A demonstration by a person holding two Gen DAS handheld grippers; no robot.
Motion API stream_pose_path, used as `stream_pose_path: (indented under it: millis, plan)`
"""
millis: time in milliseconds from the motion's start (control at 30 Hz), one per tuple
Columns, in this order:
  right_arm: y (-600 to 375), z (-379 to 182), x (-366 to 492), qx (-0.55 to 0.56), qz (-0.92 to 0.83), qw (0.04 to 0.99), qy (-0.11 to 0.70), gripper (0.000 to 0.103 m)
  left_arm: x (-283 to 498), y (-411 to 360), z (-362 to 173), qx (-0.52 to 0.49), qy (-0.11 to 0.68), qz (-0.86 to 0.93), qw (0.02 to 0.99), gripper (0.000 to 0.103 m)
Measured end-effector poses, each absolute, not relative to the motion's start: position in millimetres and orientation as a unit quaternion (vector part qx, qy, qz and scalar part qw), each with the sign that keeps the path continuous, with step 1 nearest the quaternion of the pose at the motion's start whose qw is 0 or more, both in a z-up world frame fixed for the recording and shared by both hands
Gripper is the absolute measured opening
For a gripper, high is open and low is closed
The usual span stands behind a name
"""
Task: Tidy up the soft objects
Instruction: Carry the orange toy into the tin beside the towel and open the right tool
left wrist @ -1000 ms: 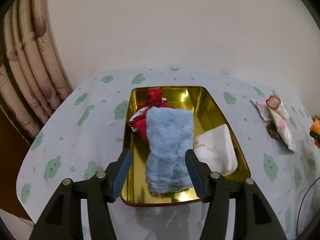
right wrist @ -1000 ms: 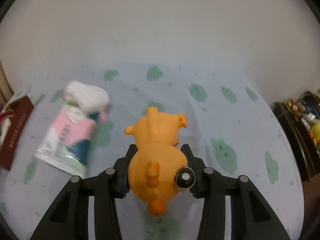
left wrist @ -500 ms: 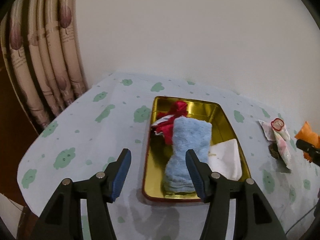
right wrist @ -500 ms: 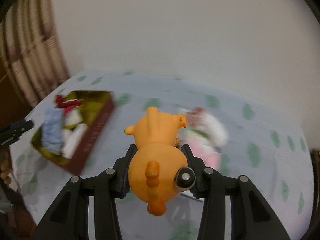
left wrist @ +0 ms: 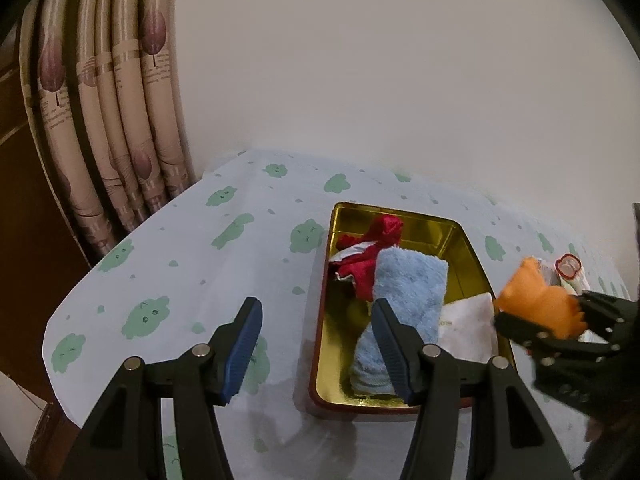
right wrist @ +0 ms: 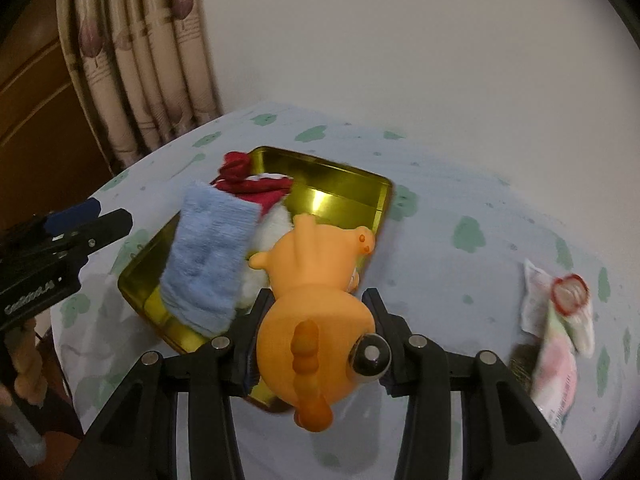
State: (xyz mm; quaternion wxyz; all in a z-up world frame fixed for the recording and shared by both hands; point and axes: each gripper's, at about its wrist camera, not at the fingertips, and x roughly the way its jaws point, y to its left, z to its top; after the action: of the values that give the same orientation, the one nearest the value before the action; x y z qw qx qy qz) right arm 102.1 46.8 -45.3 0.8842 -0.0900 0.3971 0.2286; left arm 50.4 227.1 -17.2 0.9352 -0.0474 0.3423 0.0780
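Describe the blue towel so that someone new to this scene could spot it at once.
On the green-patterned tablecloth sits a gold tin. The blue towel lies lengthwise down its middle, partly over a red cloth and beside a white cloth. It is the only fluffy, pale blue thing there.

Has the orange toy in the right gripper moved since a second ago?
Yes. The orange toy, clamped in the right gripper, went from over bare tablecloth, right of the packets, leftward to the gold tin's near right edge.
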Motion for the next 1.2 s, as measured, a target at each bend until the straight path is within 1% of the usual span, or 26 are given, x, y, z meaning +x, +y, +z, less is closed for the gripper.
stream_pose_path:
  millis: [267,567,833,933,1000,1067,1200]
  plan:
    - [80,-56,120,-0.102,0.233,0.876,0.409,0.041,52,233,-18,-0.055,0.344,0.083,0.934,0.058]
    - [94,-72,133,-0.109,0.236,0.865,0.429,0.042,52,228,-19,-0.042,0.345,0.079,0.934,0.058]
    - [94,-73,132,-0.103,0.237,0.865,0.429,0.046,54,229,-20,-0.044,0.347,0.080,0.934,0.058]
    - [93,-69,132,-0.098,0.238,0.869,0.423,0.054,53,227,-20,-0.036,0.346,0.082,0.934,0.058]
    - [92,-65,130,-0.095,0.240,0.872,0.416,0.064,53,225,-20,-0.030,0.345,0.082,0.935,0.058]
    - [91,-61,129,-0.089,0.238,0.875,0.412,0.068,52,223,-20,-0.027,0.344,0.080,0.935,0.058]
    - [87,-51,126,-0.077,0.239,0.879,0.406,0.069,51,221,-20,-0.023,0.344,0.079,0.935,0.058]
